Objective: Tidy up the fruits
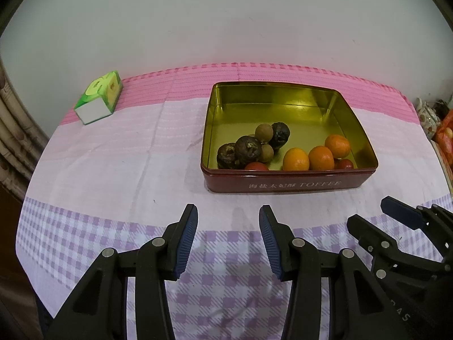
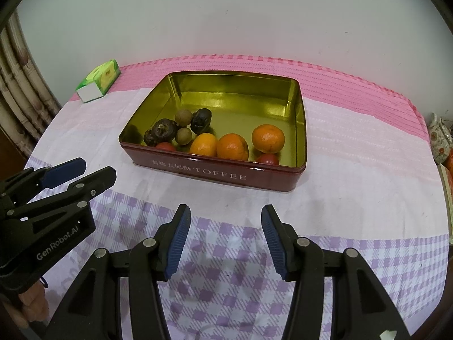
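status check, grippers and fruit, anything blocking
Left gripper and right gripper open, empty, above the cloth. Fruit all inside the toffee tin. Nothing between grippers and tin.

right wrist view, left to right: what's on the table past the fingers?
Left gripper → green box → toffee tin, holding dark fruits, then three oranges, the rightmost set apart.

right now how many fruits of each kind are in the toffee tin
oranges: 3
dark wrinkled fruits: 3
small tan round fruits: 2
small red fruits: 2
total: 10, all inside the tin
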The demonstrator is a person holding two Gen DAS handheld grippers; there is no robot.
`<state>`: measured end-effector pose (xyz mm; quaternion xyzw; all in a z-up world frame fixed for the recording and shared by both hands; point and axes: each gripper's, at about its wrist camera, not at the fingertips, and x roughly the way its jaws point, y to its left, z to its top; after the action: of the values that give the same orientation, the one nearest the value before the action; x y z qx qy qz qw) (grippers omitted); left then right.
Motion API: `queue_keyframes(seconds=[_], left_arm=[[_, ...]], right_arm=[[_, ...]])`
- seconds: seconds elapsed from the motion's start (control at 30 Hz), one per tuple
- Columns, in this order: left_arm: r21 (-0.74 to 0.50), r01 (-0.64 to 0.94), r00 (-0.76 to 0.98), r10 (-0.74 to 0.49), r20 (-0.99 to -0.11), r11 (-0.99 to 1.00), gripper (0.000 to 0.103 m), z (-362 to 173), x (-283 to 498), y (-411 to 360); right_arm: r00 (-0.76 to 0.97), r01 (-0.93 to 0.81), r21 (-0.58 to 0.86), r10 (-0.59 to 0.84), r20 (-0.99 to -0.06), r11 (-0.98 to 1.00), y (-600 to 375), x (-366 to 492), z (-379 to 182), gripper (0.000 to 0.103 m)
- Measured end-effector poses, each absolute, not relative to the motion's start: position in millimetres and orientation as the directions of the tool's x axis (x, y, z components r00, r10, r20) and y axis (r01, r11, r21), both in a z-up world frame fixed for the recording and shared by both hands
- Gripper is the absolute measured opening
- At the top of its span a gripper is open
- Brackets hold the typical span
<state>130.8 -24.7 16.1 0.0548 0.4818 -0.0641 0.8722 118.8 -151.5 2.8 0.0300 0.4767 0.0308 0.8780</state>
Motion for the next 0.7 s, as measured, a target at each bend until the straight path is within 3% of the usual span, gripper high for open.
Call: queue_keyframes(seconds=[0.7], left_arm=[[0.03,0.162,0.521,-0.059,-0.851,0.986,0.047,14.2,131.8,-25.8]], right_arm=[[0.541,-0.026,0.085,0.085,-0.837,0.996,-151.2,118.7,2.8,0.05]])
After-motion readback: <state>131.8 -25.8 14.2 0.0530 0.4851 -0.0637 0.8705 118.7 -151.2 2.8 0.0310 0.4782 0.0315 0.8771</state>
